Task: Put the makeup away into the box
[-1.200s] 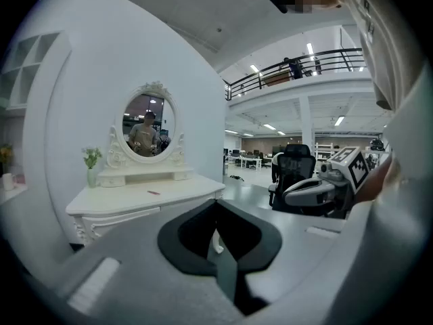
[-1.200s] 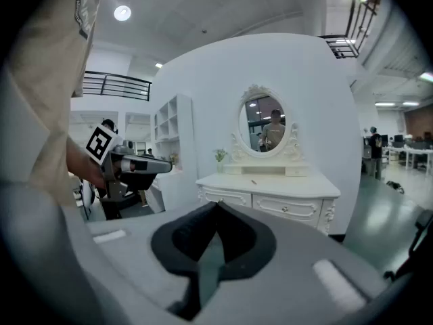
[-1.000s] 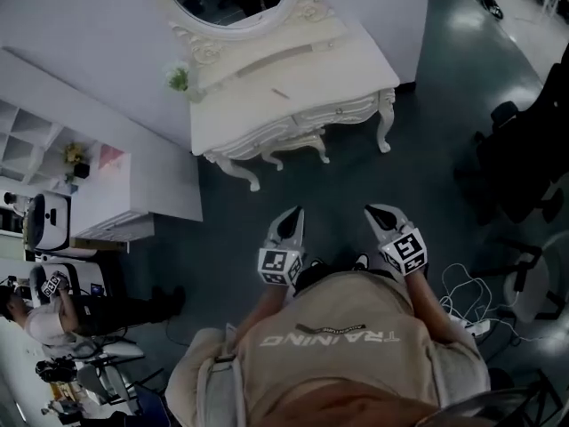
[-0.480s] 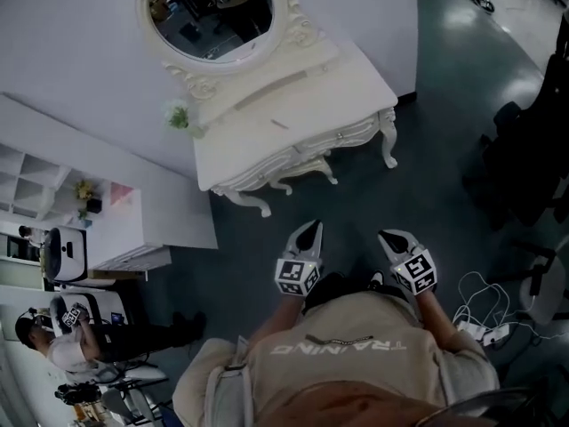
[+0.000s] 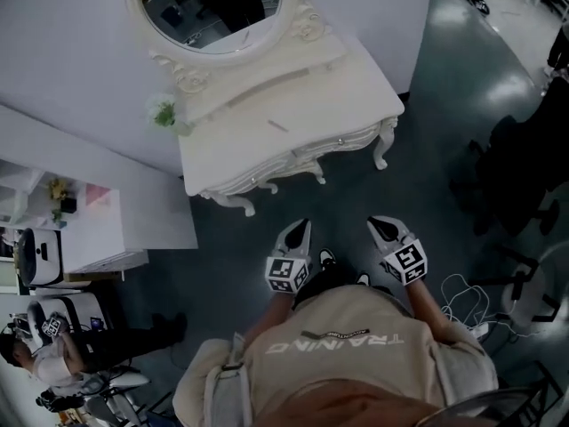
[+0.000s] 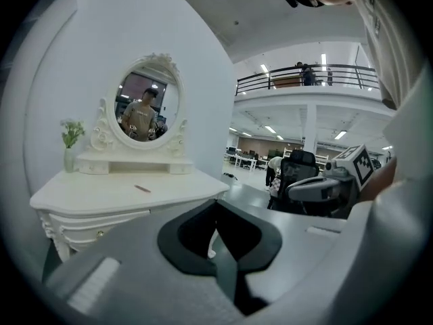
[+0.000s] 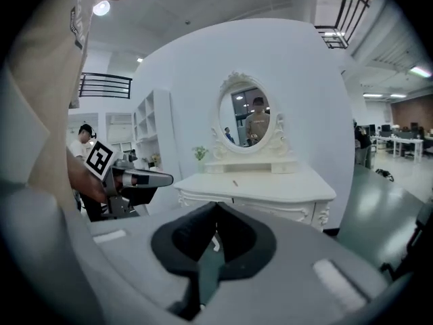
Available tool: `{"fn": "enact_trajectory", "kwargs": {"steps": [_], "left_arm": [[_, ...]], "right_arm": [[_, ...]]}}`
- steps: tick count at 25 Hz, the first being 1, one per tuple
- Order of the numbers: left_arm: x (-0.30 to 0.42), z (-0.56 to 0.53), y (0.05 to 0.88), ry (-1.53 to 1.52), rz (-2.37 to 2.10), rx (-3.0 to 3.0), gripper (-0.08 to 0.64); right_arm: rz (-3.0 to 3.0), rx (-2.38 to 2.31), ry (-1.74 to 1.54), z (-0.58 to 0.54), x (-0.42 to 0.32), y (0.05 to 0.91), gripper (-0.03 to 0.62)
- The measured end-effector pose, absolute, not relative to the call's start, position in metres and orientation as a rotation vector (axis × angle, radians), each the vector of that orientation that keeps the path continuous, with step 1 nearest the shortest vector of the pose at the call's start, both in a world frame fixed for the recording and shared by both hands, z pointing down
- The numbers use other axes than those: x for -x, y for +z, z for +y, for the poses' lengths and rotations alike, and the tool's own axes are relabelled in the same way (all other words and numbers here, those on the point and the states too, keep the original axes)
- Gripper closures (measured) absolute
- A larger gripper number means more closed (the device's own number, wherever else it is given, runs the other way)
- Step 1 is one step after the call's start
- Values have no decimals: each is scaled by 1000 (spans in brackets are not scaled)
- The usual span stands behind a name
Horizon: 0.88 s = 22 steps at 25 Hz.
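The left hand-held gripper (image 5: 300, 228) and the right hand-held gripper (image 5: 377, 224) are hanging side by side over the dark floor (image 5: 427, 149). Both are pointing toward the white bench (image 5: 342, 83), an ornate dressing table standing ahead of them and well apart from their tips. Each hand-held gripper is showing its jaws pressed together at the tips, and neither is holding anything.

The makeup (image 5: 278, 125) is lying on the bench top, ahead of both hand-held grippers and far beyond their tips. From the left one it is sitting slightly to the left of the line the jaws are pointing along. It is showing as a short, thin stick, pinkish red, lying flat and alone on the bare white surface, turned at a slant to the bench's front edge. It is too small to tell what kind of makeup it is.

Beyond it, an oval mirror (image 5: 213, 7) in a carved white frame is rising from the back of the bench. A small vase of green sprigs (image 5: 164, 114) is standing at the back left corner, further from the hand-held grippers than the stick.
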<state>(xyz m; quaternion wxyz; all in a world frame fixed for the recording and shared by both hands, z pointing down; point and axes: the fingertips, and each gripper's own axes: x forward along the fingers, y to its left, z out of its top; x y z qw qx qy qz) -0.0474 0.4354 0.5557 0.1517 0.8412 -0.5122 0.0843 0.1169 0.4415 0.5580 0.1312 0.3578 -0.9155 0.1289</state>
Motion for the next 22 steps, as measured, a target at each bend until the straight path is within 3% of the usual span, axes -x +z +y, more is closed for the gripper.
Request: {"fn": "enact_trajectory", "kwargs": {"steps": [7,15,22], "left_arm": [[79,383,564,278,-1303,-2505,561],[83,321,545,241,-1166,-2607,560],[84,278,571,305,-1170,-2564,560]], "right_arm": [[-2670,-1230,348,370,-75,510,589],[-2596,-1297,285,330,-42,515,589],[-2566,-1247,359,277,-58,544,589]]}}
